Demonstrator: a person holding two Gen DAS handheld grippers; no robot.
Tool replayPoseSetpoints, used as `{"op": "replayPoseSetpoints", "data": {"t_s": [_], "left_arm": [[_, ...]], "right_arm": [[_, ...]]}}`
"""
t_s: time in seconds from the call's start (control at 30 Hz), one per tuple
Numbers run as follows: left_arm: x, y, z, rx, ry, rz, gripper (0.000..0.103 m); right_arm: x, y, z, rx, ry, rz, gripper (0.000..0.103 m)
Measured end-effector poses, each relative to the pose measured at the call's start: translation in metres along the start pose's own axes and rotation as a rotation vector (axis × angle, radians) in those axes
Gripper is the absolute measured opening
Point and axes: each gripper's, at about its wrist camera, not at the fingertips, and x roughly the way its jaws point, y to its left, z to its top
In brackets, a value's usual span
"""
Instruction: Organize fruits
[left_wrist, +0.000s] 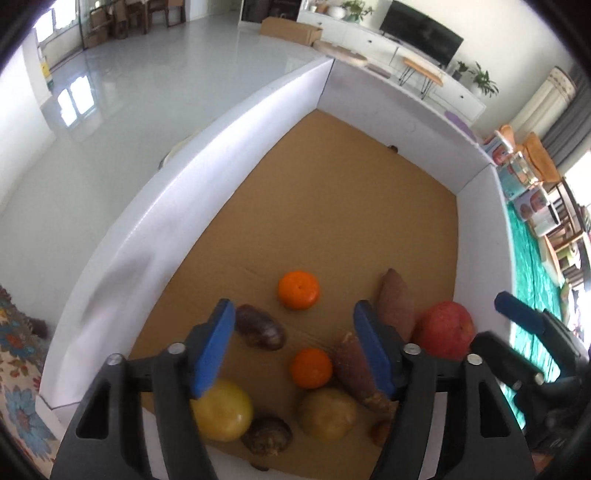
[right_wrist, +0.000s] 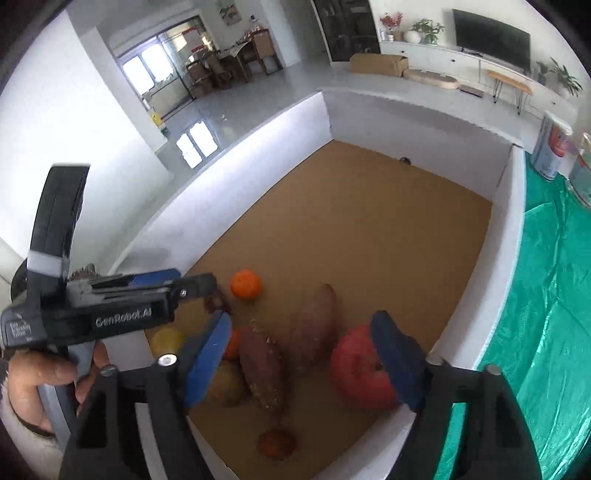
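A white-walled box (left_wrist: 229, 155) with a brown cardboard floor holds the produce. In the left wrist view I see two oranges (left_wrist: 298, 290) (left_wrist: 311, 368), a red apple (left_wrist: 445, 329), a yellow apple (left_wrist: 221, 410), two sweet potatoes (left_wrist: 395, 302) (left_wrist: 360, 369), a tan potato (left_wrist: 327, 413) and dark taros (left_wrist: 260, 326). My left gripper (left_wrist: 295, 347) is open above the near orange. My right gripper (right_wrist: 306, 362) is open over the sweet potatoes (right_wrist: 262, 365), with the red apple (right_wrist: 360, 373) beside its right finger.
A green cloth (right_wrist: 546, 314) covers the table right of the box, with tins (right_wrist: 554, 147) on it. The box's far half is bare cardboard (right_wrist: 369, 221). A patterned cloth (left_wrist: 18, 369) lies left of the box. The left gripper's body (right_wrist: 110, 314) crosses the right wrist view.
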Motion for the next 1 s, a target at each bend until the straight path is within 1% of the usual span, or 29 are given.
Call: {"op": "replayPoseSetpoints", "data": {"t_s": [0.03,0.07,0.1,0.13,0.17,0.23,0.27,0.3,0.33,0.4,0.43,0.47,0.5,0.53,0.6,0.63,0.73,0.77,0.83,0.93,1.0], "left_arm": [[-0.011,-0.006,-0.005,0.026,-0.037,-0.001,0.078],[-0.021,-0.012,-0.01,0.055,-0.07,0.006,0.083],[-0.034,-0.019,-0.016,0.085,-0.108,0.018,0.089],[-0.047,-0.026,-0.023,0.113,-0.154,0.036,0.092],[-0.062,-0.033,-0.029,0.134,-0.206,0.062,0.098],[-0.089,-0.043,-0.043,0.164,-0.321,0.143,0.1],[-0.099,-0.046,-0.05,0.161,-0.348,0.178,0.102],[-0.107,-0.046,-0.055,0.145,-0.353,0.185,0.102],[-0.112,-0.044,-0.058,0.128,-0.337,0.161,0.102],[-0.116,-0.032,-0.063,0.086,-0.278,0.082,0.102],[-0.116,-0.028,-0.064,0.066,-0.25,0.071,0.102],[-0.118,-0.024,-0.064,0.054,-0.225,0.083,0.102],[-0.12,-0.023,-0.065,0.052,-0.215,0.111,0.102],[-0.123,-0.022,-0.068,0.057,-0.225,0.16,0.102],[-0.125,-0.022,-0.074,0.06,-0.251,0.268,0.102],[-0.126,-0.019,-0.076,0.061,-0.254,0.304,0.102],[-0.129,-0.016,-0.079,0.077,-0.254,0.361,0.102],[-0.131,-0.015,-0.081,0.089,-0.265,0.373,0.102],[-0.136,-0.015,-0.084,0.098,-0.282,0.38,0.102],[-0.135,-0.016,-0.082,0.096,-0.272,0.327,0.102],[-0.134,-0.018,-0.081,0.091,-0.263,0.305,0.102]], "right_arm": [[-0.012,-0.004,0.002,0.019,-0.016,-0.006,0.088],[-0.024,-0.006,0.003,0.03,-0.03,-0.005,0.093],[-0.04,-0.007,0.002,0.04,-0.042,-0.012,0.103],[-0.052,-0.007,0.002,0.046,-0.05,-0.028,0.103],[-0.063,-0.004,0.001,0.049,-0.049,-0.043,0.103],[-0.085,0.005,-0.006,0.045,-0.031,-0.071,0.103],[-0.094,0.011,-0.012,0.036,-0.025,-0.081,0.103],[-0.105,0.018,-0.022,0.028,-0.021,-0.091,0.103],[-0.111,0.024,-0.03,0.022,-0.008,-0.103,0.103],[-0.113,0.033,-0.04,0.017,0.02,-0.12,0.103],[-0.113,0.037,-0.046,0.019,0.026,-0.12,0.103],[-0.11,0.04,-0.051,0.022,0.034,-0.119,0.103],[-0.104,0.042,-0.055,0.026,0.041,-0.124,0.103],[-0.096,0.045,-0.059,0.027,0.05,-0.133,0.103],[-0.086,0.049,-0.065,0.023,0.063,-0.125,0.103],[-0.082,0.051,-0.067,0.028,0.071,-0.12,0.103],[-0.083,0.052,-0.068,0.056,0.076,-0.094,0.103],[-0.086,0.054,-0.067,0.055,0.071,-0.085,0.103],[-0.091,0.057,-0.066,0.044,0.064,-0.098,0.103],[-0.098,0.061,-0.065,0.035,0.052,-0.133,0.103],[-0.101,0.062,-0.064,0.037,0.048,-0.147,0.103]]}}
